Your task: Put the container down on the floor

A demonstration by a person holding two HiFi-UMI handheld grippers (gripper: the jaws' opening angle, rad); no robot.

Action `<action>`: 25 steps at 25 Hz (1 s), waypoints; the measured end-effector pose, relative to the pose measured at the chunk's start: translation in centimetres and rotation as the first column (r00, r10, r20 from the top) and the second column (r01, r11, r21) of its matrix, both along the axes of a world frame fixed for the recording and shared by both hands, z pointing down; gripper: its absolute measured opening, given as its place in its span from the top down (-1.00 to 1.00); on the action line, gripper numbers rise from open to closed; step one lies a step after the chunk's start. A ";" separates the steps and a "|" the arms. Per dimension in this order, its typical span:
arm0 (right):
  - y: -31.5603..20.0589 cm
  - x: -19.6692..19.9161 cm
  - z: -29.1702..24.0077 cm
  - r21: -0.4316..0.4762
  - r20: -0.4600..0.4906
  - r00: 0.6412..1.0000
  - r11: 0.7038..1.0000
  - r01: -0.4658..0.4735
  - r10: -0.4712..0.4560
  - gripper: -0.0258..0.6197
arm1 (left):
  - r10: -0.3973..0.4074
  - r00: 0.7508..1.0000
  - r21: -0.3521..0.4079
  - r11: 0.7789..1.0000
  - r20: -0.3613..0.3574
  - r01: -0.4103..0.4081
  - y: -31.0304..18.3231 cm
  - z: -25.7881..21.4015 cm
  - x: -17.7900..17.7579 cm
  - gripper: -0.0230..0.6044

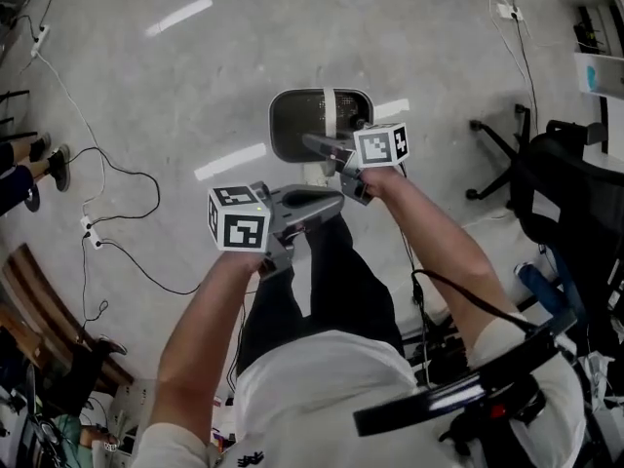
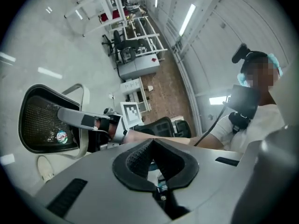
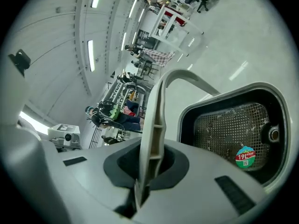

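One container (image 1: 320, 125) (mesh-bottomed, with one round sticker (image 3: 245, 156) inside) hangs above the floor (image 1: 175, 76); the right gripper (image 3: 148, 164) has its jaws pinched on the container's single white handle (image 3: 156, 120); the left gripper (image 2: 152, 148) is beside it, jaws pressed together on nothing.

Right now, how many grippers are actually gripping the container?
1. The right gripper is shut on the handle of the container. The left gripper holds nothing and sits nearer the person's body. Both grippers are in plain view.
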State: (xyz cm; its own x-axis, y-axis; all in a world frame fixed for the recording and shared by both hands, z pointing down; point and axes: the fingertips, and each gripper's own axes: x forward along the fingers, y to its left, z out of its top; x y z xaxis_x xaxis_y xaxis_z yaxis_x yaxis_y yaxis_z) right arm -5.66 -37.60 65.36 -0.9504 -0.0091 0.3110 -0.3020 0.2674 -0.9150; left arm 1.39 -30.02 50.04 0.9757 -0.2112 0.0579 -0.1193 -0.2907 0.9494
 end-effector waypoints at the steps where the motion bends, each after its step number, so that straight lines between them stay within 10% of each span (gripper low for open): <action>1: -1.1 0.0 1.2 -0.002 0.001 1.000 1.000 0.000 0.000 0.88 | 0.003 1.000 -0.009 1.000 0.000 -0.003 -1.1 1.0 0.0 0.90; 25: -12.8 3.0 26.1 -0.082 -0.020 0.994 0.991 -0.106 0.105 0.88 | 0.009 0.999 -0.122 0.992 -0.032 -0.013 -10.0 18.8 2.4 0.90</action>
